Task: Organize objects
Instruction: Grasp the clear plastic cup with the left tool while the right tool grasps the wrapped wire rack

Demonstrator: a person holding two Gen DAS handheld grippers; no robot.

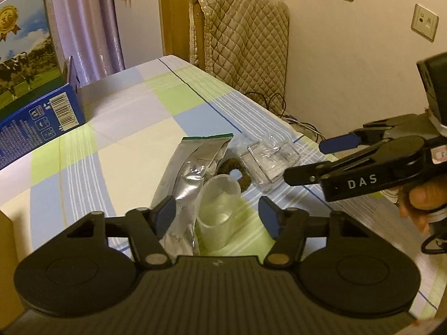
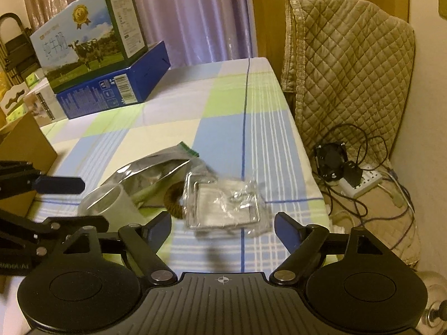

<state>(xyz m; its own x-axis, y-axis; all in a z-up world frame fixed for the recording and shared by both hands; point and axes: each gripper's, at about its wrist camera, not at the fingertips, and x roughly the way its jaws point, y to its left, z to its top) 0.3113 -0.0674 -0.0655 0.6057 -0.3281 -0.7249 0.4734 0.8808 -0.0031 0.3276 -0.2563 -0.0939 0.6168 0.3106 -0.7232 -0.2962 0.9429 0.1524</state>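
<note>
On the checked desk [image 1: 134, 117] lay a silver pouch [image 1: 190, 173], a clear cup [image 1: 218, 212] on its side, a brown hair tie [image 1: 243, 178] and a clear plastic box [image 1: 268, 162], all close together. Our left tongs [image 1: 215, 217] stood spread around the cup and the pouch's end, pads not pressing. Our right tongs [image 2: 223, 223] stood spread just short of the box, holding nothing. Two cartons [image 2: 111, 83] sat stacked at the far corner.

Both wrist views near, angled down over checked table [image 1: 134, 128]; share clutter, boxes, quilted chair.
</note>
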